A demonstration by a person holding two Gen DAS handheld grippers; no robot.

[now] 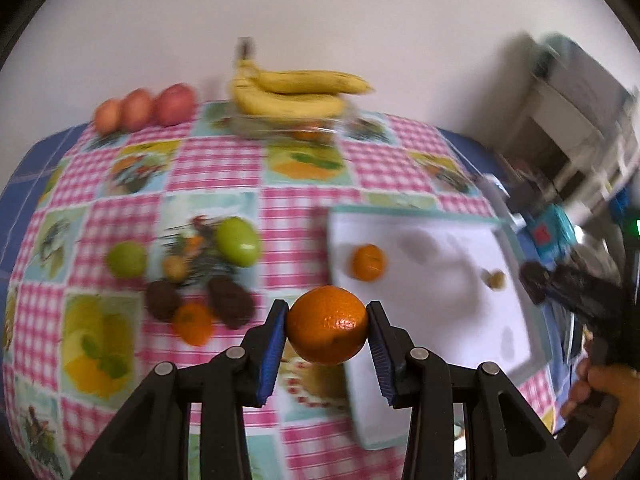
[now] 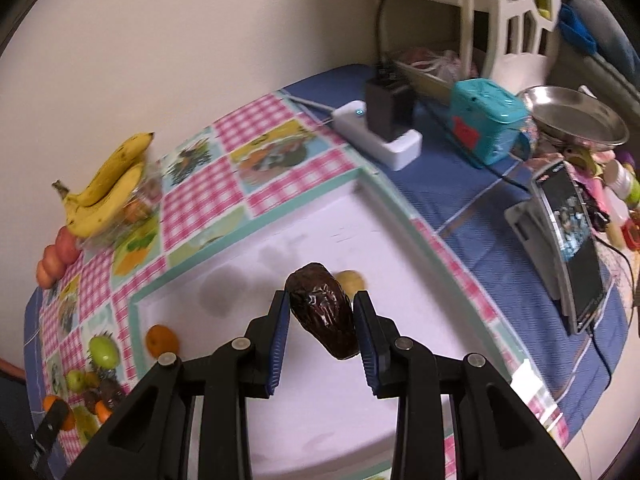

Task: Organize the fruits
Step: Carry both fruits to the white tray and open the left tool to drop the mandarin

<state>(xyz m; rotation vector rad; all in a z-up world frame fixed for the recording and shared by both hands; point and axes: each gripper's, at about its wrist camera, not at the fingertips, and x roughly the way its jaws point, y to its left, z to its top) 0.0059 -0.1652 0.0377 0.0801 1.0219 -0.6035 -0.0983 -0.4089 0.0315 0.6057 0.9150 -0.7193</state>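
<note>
My left gripper (image 1: 327, 330) is shut on an orange mandarin (image 1: 327, 330), held above the table near the left edge of the white tray (image 1: 440, 240). Another mandarin (image 1: 369, 262) and a small yellowish fruit (image 1: 495, 280) lie on that tray. My right gripper (image 2: 321, 326) is shut on a dark brown wrinkled date (image 2: 324, 312) over the white tray (image 2: 280, 240); the yellowish fruit (image 2: 350, 282) lies just behind it and the mandarin (image 2: 161, 340) at the tray's left edge. In the left wrist view the right gripper (image 1: 534, 284) shows at the right, carrying the date.
On the checked cloth lie two green fruits (image 1: 238, 242), two dark dates (image 1: 232, 302), an orange (image 1: 193, 323), three red apples (image 1: 144, 110) and bananas (image 1: 296, 94) on a clear container. A charger block (image 2: 390, 114), teal box (image 2: 490, 120), metal bowl (image 2: 576, 118) and propped phone (image 2: 572, 236) stand right of the tray.
</note>
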